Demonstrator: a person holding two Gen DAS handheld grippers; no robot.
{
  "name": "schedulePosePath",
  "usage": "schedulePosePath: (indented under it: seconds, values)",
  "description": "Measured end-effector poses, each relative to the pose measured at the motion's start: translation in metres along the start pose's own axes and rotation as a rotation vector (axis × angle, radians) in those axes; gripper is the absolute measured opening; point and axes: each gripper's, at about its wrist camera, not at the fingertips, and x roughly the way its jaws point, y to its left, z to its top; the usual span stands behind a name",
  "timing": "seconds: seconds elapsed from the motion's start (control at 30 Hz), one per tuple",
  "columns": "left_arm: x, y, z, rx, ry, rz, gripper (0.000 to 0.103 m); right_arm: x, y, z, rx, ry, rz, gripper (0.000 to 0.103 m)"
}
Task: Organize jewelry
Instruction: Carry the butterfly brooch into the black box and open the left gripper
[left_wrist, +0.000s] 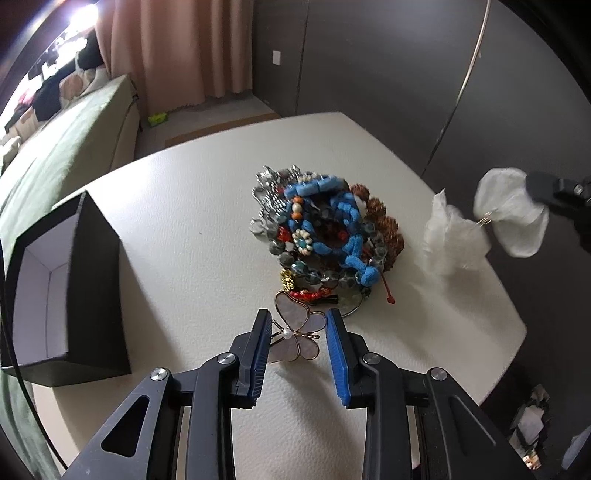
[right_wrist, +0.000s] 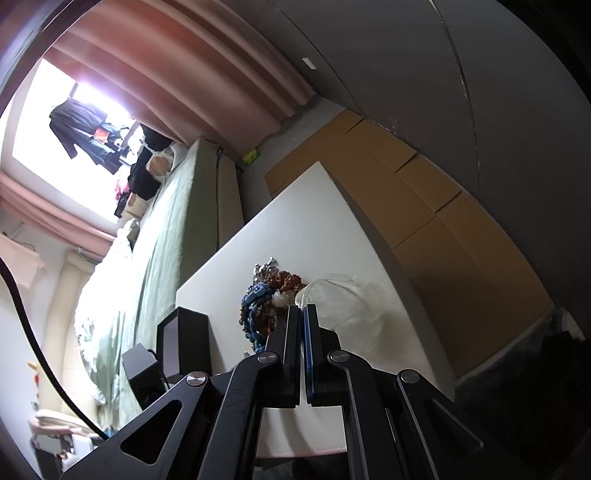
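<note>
A pile of jewelry (left_wrist: 317, 229) with blue, brown and grey bead strings lies on the white table (left_wrist: 192, 206). A butterfly brooch (left_wrist: 295, 330) with pale shell wings and a pearl lies at the pile's near edge, between the fingers of my open left gripper (left_wrist: 298, 325). My right gripper (right_wrist: 303, 308) is shut on a white sheer pouch (left_wrist: 513, 218) and holds it above the table's right side; the pouch also shows in the right wrist view (right_wrist: 343, 299). The pile shows there too (right_wrist: 266, 299).
An open black box (left_wrist: 62, 291) with a white inside stands at the table's left, and shows in the right wrist view (right_wrist: 184, 339). A green bed (left_wrist: 62, 147) lies beyond the table. Grey wall panels (left_wrist: 406, 74) stand behind.
</note>
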Motion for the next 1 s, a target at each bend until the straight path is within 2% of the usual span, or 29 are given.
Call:
schedulePosePath:
  seconds: [0.13,0.4,0.67,1.0]
  values:
    - [-0.018,0.011,0.006,-0.033,-0.036,-0.021,0.031,0.004,0.007,-0.002,-0.018,0.004,0.006,0.003]
    - [-0.054,0.047,0.010,-0.129,-0.106,-0.015,0.031,0.008,0.032,-0.010,-0.074,-0.004,0.039,0.003]
    - [-0.085,0.084,0.015,-0.217,-0.162,0.013,0.031,0.012,0.063,-0.019,-0.118,-0.033,0.118,0.003]
    - [-0.118,0.140,0.013,-0.352,-0.232,0.034,0.031,0.033,0.116,-0.033,-0.204,-0.017,0.211,0.003]
